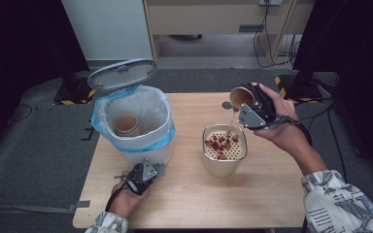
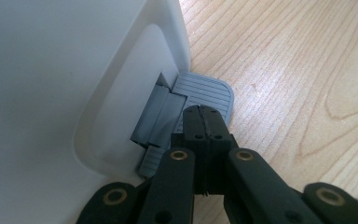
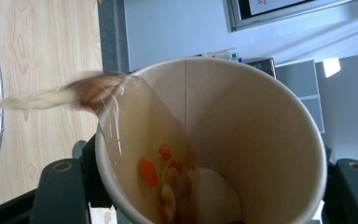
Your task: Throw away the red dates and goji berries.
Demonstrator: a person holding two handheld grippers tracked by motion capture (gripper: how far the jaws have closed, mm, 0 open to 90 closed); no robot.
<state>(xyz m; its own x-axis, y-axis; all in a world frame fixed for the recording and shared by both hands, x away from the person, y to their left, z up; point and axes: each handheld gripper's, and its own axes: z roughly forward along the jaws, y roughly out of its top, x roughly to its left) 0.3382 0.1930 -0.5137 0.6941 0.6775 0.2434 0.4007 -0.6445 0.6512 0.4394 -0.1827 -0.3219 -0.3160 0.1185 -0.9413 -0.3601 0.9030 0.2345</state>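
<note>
My right gripper [image 1: 248, 102] is shut on a paper cup [image 1: 241, 96], tipped toward the left above a cream strainer container [image 1: 224, 163]. Brownish liquid [image 1: 231, 119] streams from the cup's rim onto the perforated insert, where red-brown food bits [image 1: 220, 143] lie. In the right gripper view the paper cup [image 3: 242, 140] holds orange and pale scraps [image 3: 161, 179] and the liquid stream [image 3: 46, 97] runs out to the left. My left gripper [image 1: 161, 168] is shut, its tips pressed on the grey pedal [image 2: 209, 88] of a white bin [image 1: 136, 124]. The bin's lid [image 1: 122, 73] stands open; paper cups [image 1: 127, 124] sit inside.
The bin carries a blue liner [image 1: 143, 143] and stands at the left of the wooden table [image 1: 189, 204]. Dark floor surrounds the table, with cables [image 1: 272, 43] at the back right. Bare tabletop lies in front of the strainer container.
</note>
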